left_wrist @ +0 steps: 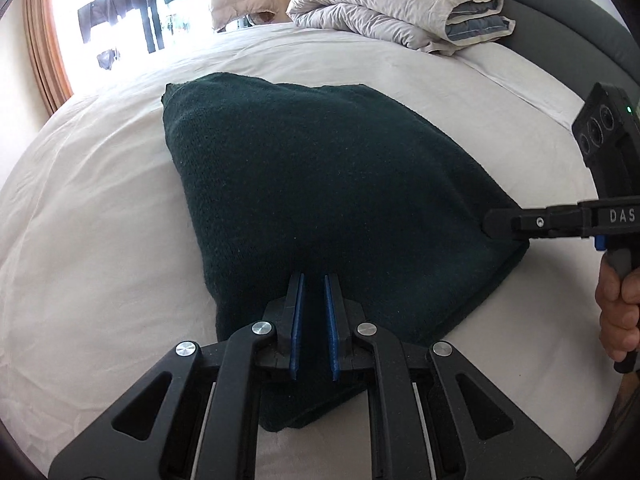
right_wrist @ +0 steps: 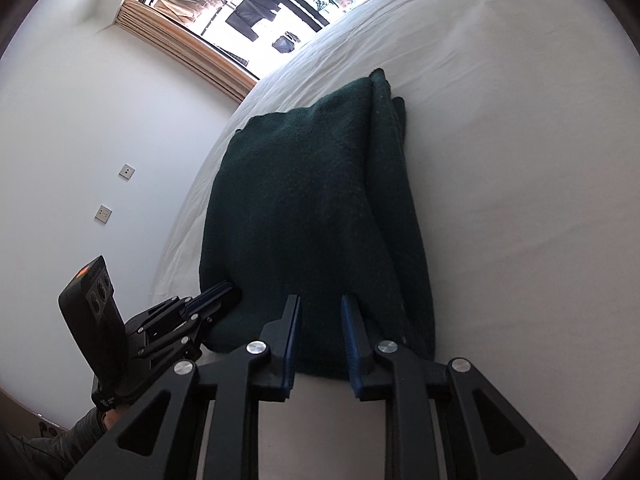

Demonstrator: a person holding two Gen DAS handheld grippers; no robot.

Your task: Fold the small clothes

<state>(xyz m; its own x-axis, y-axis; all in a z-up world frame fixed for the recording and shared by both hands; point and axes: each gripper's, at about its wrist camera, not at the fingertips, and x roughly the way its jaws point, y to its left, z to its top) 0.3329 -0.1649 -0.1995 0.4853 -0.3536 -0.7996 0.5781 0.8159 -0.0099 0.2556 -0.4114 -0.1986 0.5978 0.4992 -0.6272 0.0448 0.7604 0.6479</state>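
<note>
Dark green knitted garment (left_wrist: 320,184), folded into a thick, roughly four-sided pad, fills the middle of the left wrist view and lies on a white bed sheet (left_wrist: 100,200). The knit looks coarse and fuzzy, soft and limp, likely light; it should slump and unfold if lifted by one layer, so the stacked edges or corners seem the best places to pinch. At the bottom centre, the left gripper (left_wrist: 314,280) hovers over the garment's near edge, its blue-padded fingers parted by a narrow gap with nothing visibly clamped. At the right edge of the frame, the right gripper (left_wrist: 490,226) reaches in sideways to the garment's right corner; from here I cannot tell whether it is pinching. A bare hand (left_wrist: 618,312) holds its handle. A folded pale quilt (left_wrist: 400,12) sits at the upper right, against a grey padded headboard (left_wrist: 560,4).

In the right wrist view, the garment (right_wrist: 304,208) runs from the bottom centre up toward the middle, with layered folded edges along its right side. The right gripper (right_wrist: 320,300), at the bottom centre, has its fingers spread apart over the near edge, holding nothing. The left gripper (right_wrist: 232,290), at the lower left, touches the garment's near left corner. A white wall (right_wrist: 80,120) and a bright window (right_wrist: 260,0) fill the upper left.
</note>
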